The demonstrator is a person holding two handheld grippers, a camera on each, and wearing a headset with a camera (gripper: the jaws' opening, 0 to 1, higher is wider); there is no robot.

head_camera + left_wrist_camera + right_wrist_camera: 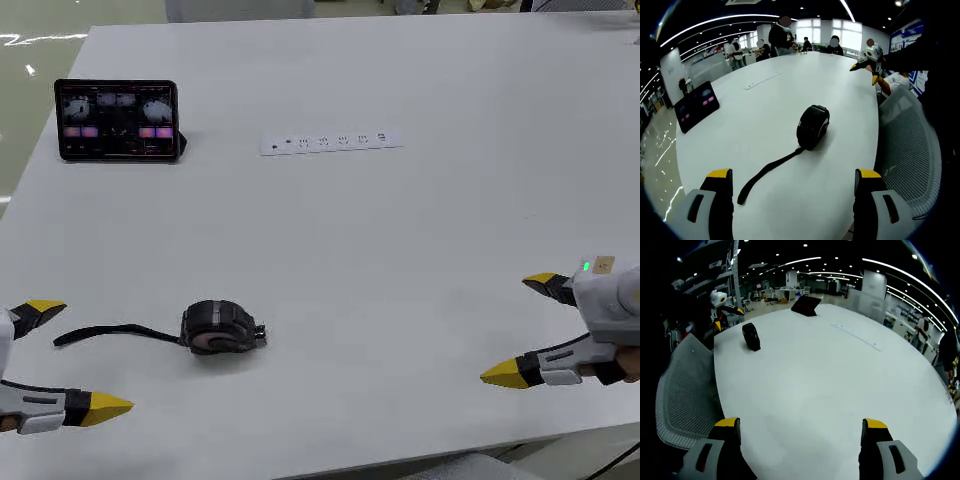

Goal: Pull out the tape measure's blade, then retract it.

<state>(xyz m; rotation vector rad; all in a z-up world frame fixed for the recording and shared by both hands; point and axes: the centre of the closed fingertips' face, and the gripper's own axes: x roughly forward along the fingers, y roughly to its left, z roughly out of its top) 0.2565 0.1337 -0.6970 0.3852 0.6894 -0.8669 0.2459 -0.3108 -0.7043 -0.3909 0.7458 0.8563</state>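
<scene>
A black tape measure [221,328] lies on the white table [400,230] near its front edge, its black wrist strap [110,333] trailing to the left. My left gripper [60,356] stands open just left of the strap's end, nothing between its yellow-tipped fingers. From the left gripper view the tape measure [813,126] sits ahead with the strap [767,172] running back toward the open left gripper [794,181]. My right gripper [525,328] stands open far to the right. In the right gripper view the tape measure [751,336] is small and distant at the upper left, well beyond the right gripper [800,430].
A tablet [118,120] leans upright at the table's far left. A white power strip [331,142] lies flat at the back middle. A mesh chair [912,150] sits close to the table's front edge. Several people sit at the table's far end [785,35].
</scene>
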